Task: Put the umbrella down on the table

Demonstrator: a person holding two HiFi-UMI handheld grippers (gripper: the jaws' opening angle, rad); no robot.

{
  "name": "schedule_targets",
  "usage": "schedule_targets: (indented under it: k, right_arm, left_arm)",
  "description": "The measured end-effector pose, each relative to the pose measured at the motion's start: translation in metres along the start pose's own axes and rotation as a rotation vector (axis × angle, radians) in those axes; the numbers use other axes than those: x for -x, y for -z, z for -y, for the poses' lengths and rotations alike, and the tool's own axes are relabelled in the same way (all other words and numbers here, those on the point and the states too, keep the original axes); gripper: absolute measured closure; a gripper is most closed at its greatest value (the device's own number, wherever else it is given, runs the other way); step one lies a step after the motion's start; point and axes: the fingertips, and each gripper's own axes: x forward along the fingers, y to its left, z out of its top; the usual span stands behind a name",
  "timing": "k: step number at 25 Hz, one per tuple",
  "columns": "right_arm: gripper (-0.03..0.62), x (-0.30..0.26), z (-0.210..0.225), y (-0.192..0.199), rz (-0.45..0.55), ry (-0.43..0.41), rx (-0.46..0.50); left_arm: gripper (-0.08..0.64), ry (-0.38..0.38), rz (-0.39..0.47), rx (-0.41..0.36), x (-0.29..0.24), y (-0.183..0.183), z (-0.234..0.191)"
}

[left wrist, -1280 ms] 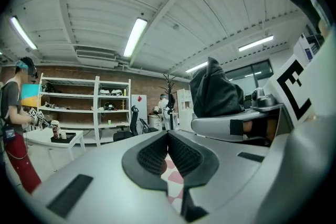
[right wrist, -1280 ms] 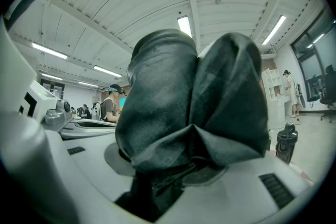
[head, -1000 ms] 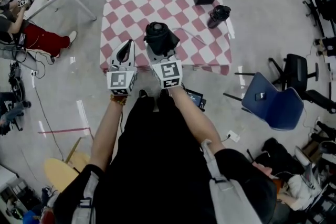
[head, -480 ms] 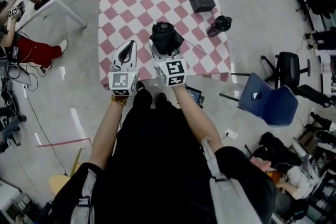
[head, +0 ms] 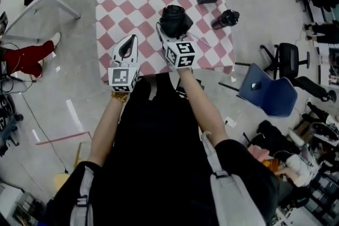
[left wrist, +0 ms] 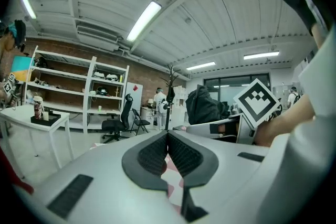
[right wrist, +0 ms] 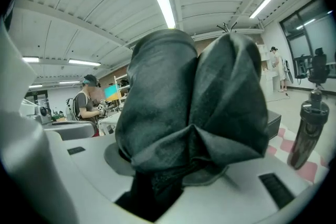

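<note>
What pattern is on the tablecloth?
The tablecloth has pink and white checks; the head view shows it best.

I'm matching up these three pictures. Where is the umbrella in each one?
Head view: umbrella at upper centre, over the table.
Left gripper view: the dark bundle just right of centre.
Right gripper view: it fills the centre, gripped between the jaws.
Shared landmark: the pink-checked table.

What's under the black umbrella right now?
The pink-and-white checkered table lies below the umbrella, which the right tongs grip. The umbrella's own bulk covers the spot beneath, so whether it touches the table cannot be seen.
</note>
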Motion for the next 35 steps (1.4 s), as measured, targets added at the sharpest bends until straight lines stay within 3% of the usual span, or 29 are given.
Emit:
schedule_targets:
  k: [8, 17, 35]
  right_arm:
    - [0.400, -0.033, 0.032, -0.008, -0.050, -0.093, -0.015]
    - [0.400, -0.061, 0.065, -0.010, -0.083, -0.128, -0.023]
    - [0.400, -0.099, 0.082, 0.020, -0.213, -0.181, -0.019]
  left_arm:
    - [0.546, -0.040, -0.016, 0.020, -0.034, 0.006, 0.001]
    - [0.546, -0.075, -0.033, 0.017, -0.064, 0.006, 0.001]
    - [0.546, -0.133, -0.059, 0.023, -0.078, 0.012, -0.010]
